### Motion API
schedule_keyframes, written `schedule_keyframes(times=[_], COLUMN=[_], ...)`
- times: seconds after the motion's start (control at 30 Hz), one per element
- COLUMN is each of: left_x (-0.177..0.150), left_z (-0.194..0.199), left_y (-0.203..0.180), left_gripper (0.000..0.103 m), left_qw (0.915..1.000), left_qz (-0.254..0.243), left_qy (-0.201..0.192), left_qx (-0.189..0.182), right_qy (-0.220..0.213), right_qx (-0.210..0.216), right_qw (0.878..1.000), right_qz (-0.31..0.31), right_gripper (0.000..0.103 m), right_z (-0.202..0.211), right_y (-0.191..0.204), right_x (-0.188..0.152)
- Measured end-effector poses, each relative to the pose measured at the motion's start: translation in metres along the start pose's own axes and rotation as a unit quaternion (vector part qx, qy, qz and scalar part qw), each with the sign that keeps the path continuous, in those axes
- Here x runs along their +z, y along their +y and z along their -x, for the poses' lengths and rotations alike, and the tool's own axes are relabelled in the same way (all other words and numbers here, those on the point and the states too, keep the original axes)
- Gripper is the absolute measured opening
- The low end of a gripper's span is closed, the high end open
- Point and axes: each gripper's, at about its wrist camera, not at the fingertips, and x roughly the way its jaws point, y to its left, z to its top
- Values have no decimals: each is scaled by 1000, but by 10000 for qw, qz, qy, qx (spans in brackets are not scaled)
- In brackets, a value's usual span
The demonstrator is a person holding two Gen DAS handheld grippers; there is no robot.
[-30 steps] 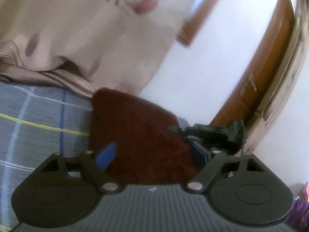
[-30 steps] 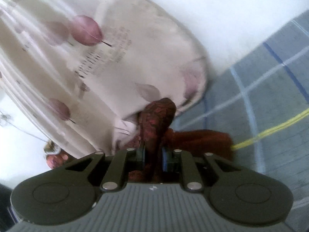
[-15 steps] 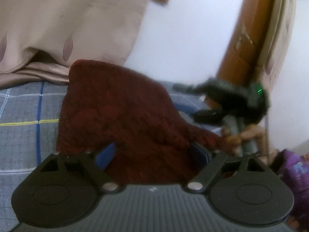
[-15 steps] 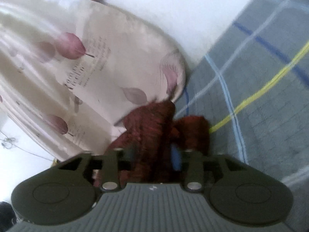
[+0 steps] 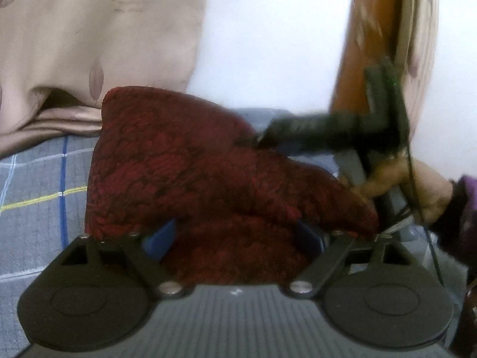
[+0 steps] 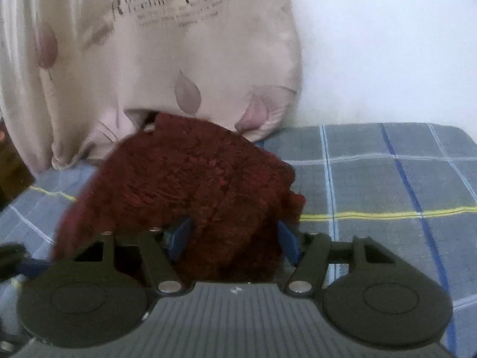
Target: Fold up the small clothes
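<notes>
A beige pillow (image 6: 143, 68) printed with pink leaves and script lettering leans against the white wall (image 6: 387, 44) at the back of the bed, and its lower edge sits just behind the dark red knitted garment (image 6: 193, 185), crowding the far side of the cloth. The bed is covered by a grey plaid sheet (image 6: 387, 194) with blue, white and yellow lines. In the left wrist view a wooden door frame (image 5: 366, 44) rises at the right, and the right hand (image 5: 417, 191), in a purple sleeve, grips the handle of its tool there. The knitted garment (image 5: 184, 164) lies bunched on the sheet, partly doubled over itself, with one fold humped up between the two tools. The left claw (image 5: 235, 238) has its blue-padded fingers wide apart, with the near edge of the garment lying between them and not pinched. The right claw (image 6: 232, 238) is likewise spread apart, the red knit filling the gap between its fingers loosely; it clamps nothing.
</notes>
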Motion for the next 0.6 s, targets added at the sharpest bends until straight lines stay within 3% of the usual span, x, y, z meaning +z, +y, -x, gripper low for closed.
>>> schedule_keyframes(times=[0.07,0.17,0.27,0.3,0.37,0.43,0.53,0.6], left_x=[0,-4,-5,-4,0,6,20,24], left_z=[2,8,17,23,40,52,48,37], left_y=[-1,1,7,11,23,40,74,106], left_gripper=[88,88,88,88,88,89,90,90], left_qw=[10000,9995,9977,9960,9884,9816,9824,9775], left_qz=[-34,104,421,596,1043,1376,1593,1924], left_qy=[-39,-273,-459,-566,-909,-1132,-895,-725], left_qx=[-11,-83,-248,-350,-629,-691,-393,-479], right_qy=[-102,-630,-345,-279,-167,-105,276,500], right_qx=[230,334,879,807,787,833,874,997], right_qw=[9960,9829,9694,9682,9655,9594,9583,9598], right_qz=[-854,-1696,-2264,-2352,-2476,-2693,-2708,-2575], right_gripper=[61,62,74,78,98,98,99,100], right_z=[9,40,51,52,51,46,30,21], right_y=[-17,-37,-52,-55,-57,-62,-58,-49], right_x=[4,3,-1,-2,-3,-4,-2,-4])
